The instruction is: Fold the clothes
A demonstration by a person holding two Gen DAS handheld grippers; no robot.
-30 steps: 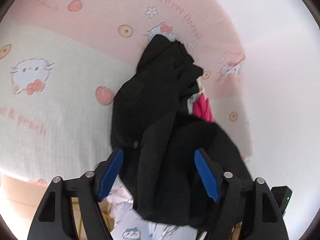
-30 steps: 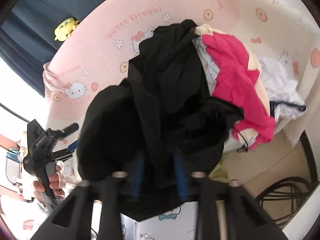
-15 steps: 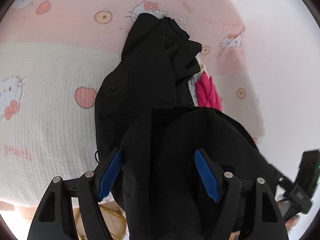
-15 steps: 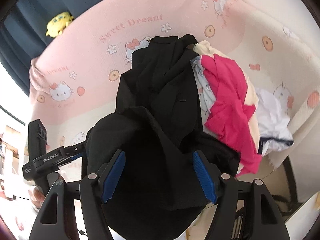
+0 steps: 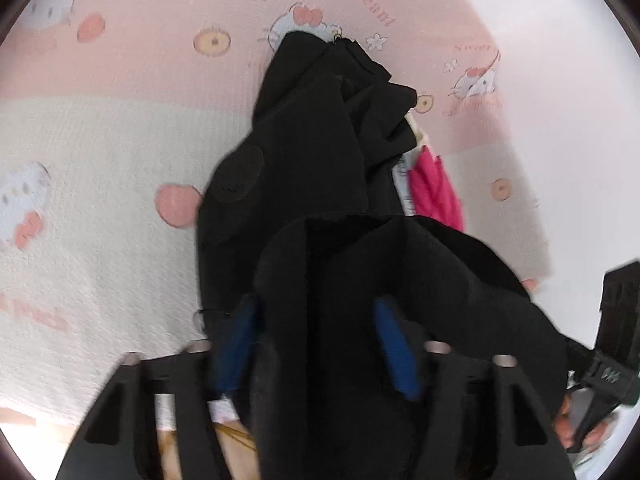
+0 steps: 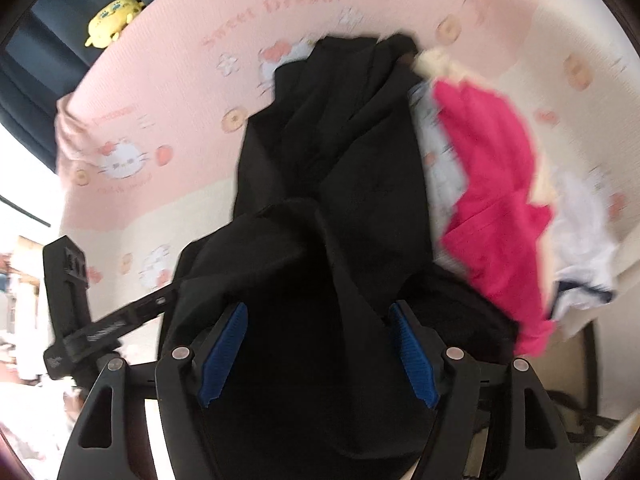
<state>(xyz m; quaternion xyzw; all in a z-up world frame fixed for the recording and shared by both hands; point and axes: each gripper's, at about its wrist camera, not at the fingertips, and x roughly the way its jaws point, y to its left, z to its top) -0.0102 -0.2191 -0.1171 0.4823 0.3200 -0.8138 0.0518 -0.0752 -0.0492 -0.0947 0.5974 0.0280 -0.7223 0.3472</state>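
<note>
The left gripper (image 5: 316,344) has its 2 blue-padded fingers (image 5: 394,352) spread, with a fold of the black garment (image 5: 304,168) draped between and over them; the picture is blurred there, and the pads do not look pressed onto the cloth. The right gripper (image 6: 316,354) is likewise spread wide, its blue pads (image 6: 414,360) apart on either side of the same black garment (image 6: 328,184), which hangs down over the gap between them. In the left wrist view the right gripper's dark body shows at the right edge, with part of a hand (image 5: 568,424) on it; in the right wrist view the left gripper's body sits at the lower left.

The black garment lies in a long rumpled heap on a pink and cream cartoon-cat bedspread (image 6: 160,92), running away from both grippers. Just beside it, touching its right edge, lies a bright pink garment (image 6: 496,200), with a white garment (image 6: 580,232) beyond that. A yellow plush toy (image 6: 114,20) sits past the far edge of the bed.
</note>
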